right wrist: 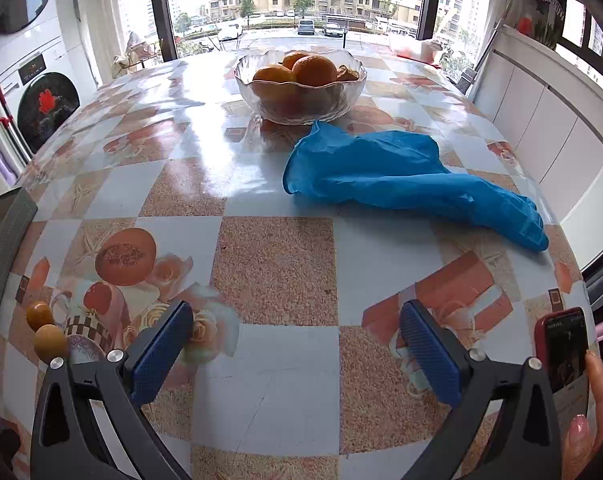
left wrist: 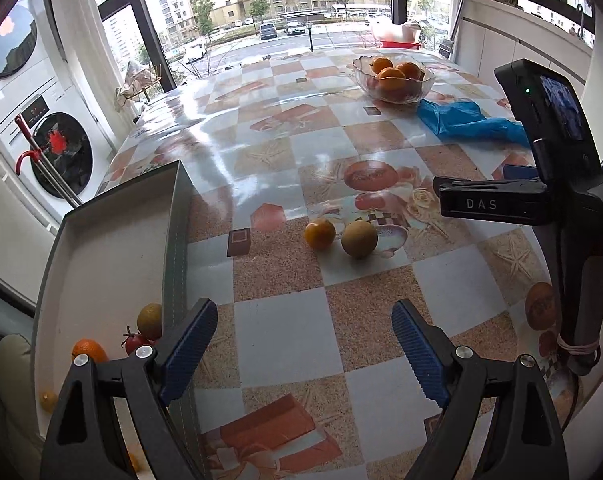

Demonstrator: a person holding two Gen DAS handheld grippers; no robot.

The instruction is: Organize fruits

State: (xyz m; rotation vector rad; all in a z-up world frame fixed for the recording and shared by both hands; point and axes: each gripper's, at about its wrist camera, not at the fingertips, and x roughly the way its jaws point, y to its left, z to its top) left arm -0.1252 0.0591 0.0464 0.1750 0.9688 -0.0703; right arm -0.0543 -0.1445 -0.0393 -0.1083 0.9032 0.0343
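Observation:
Two loose fruits lie mid-table in the left wrist view: an orange and a yellow-green round fruit. They also show at the far left of the right wrist view, the orange and the yellow-green fruit. A glass bowl of oranges stands at the far side; it also shows in the right wrist view. A grey box at the left holds an orange, a small red fruit and a yellow-green fruit. My left gripper is open and empty. My right gripper is open and empty.
A blue glove lies right of the bowl, also visible in the left wrist view. The right gripper's body stands at the right in the left wrist view. A hand holds a phone at the right edge. Washing machines stand left.

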